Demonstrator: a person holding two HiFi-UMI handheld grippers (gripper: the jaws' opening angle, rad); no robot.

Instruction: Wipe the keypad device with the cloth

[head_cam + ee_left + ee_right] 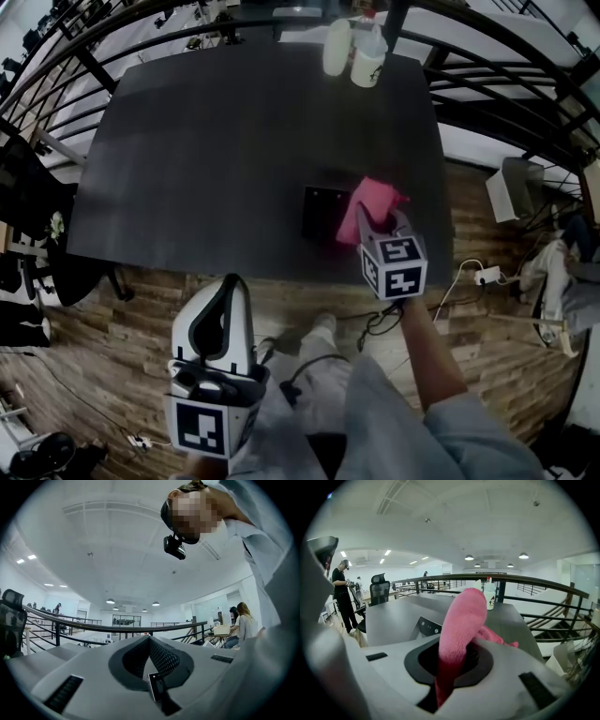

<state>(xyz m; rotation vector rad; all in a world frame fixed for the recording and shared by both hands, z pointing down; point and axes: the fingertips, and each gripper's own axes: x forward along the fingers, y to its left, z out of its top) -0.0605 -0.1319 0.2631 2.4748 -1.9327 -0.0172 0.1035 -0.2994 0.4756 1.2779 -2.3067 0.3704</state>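
Pinching the pink cloth (461, 620) between its two jaws, the right gripper (380, 227) is over the near edge of the dark table (234, 141). One end of the cloth pokes up and flops over the front of the jaws, and the other end hangs down in the gap between them. The black keypad (321, 214) lies flat on the table near that same edge. In the head view the cloth (367, 204) covers the right side of the keypad, but I cannot tell if it is touching it. In the right gripper view the keypad (429, 627) peeks out just left of the cloth, with its little buttons showing. The left gripper (232, 286) is low and off the table, over the wood floor (112, 319), well apart from the keypad. It points up at the ceiling. Its jaws are pressed together with nothing between them, as the left gripper view (150, 641) shows. Two bottles (354, 52) stand side by side at the far edge of the table, well apart from the keypad. One of them, white with a small picture on it (489, 596), shows behind the cloth in the right gripper view. A dark railing (534, 581) runs round behind the table. A black chair (379, 590) stands past the left end of the table, and a person in dark clothes (341, 592) stands next to it
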